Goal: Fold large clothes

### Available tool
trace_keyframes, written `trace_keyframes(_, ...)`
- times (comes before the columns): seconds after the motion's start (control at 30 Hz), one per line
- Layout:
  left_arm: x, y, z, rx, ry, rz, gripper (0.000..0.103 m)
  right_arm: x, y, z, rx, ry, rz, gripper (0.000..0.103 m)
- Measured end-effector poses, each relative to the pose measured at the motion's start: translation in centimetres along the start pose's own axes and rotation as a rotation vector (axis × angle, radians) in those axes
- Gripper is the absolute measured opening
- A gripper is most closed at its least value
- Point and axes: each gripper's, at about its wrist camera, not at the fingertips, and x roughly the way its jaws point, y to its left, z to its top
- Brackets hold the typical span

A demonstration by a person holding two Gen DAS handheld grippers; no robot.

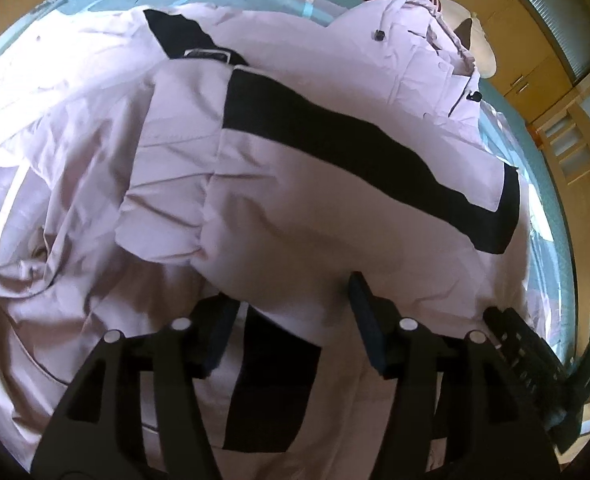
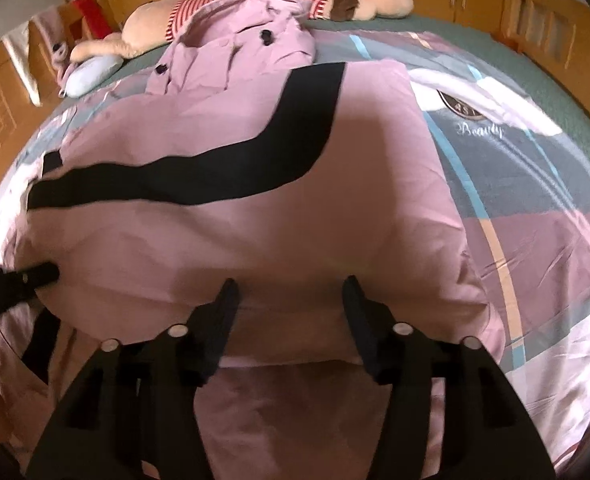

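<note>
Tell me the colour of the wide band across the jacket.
Black, on the pale pink jacket; the band shows best in the right wrist view.

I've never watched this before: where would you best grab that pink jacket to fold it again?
Probably the jacket by its puffy near edge, which hangs just ahead of both open grippers. Come straight from the near side; that rounded fold offers a lip to pinch.

A bed (image 2: 535,216) carries everything, covered by a patchwork sheet of grey, plum and white with blue and tan stripes. Ahead of the right claw (image 2: 291,292), a pink jacket (image 2: 255,208) with a black band lies spread on it. Beyond the jacket, a striped plush toy (image 2: 255,8) and a pale blue pillow (image 2: 91,74) rest at the far edge.
</note>
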Motion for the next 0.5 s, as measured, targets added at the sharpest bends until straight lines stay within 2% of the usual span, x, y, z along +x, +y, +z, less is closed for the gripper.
trace_keyframes(0.07, -0.2, -0.3, 0.2, 0.01, -0.014, 0.004, 0.056, -0.2, 0.1, 0.1, -0.003, -0.004, 0.006, 0.068)
trace_keyframes(0.2, -0.9, 0.0, 1.2, 0.04, 0.025, 0.019, 0.059, -0.8, -0.1, 0.1, 0.017, -0.016, 0.035, 0.071)
trace_keyframes(0.23, -1.4, 0.4, 1.5, 0.026, 0.031, 0.024, 0.064, -1.0, -0.3, 0.2, 0.028, -0.021, 0.046, 0.071)
trace_keyframes(0.27, -2.2, 1.0, 1.8, 0.007, 0.02, 0.031, 0.068, -1.1, -0.4, 0.2, 0.038, -0.022, 0.054, 0.075)
trace_keyframes(0.33, -4.8, 2.3, 2.2, -0.037, -0.061, 0.059, 0.09, -0.9, -0.8, 0.2, 0.059, -0.016, 0.072, 0.078)
trace_keyframes(0.4, -7.2, 3.3, 2.5, -0.051, -0.129, 0.085, 0.092, -0.8, -0.9, 0.0, 0.071, -0.01, 0.078, 0.078)
trace_keyframes(0.5, -8.4, 4.4, 2.5, -0.058, -0.147, 0.086, 0.094, -1.3, -0.8, 0.0, 0.076, -0.037, 0.08, 0.078)
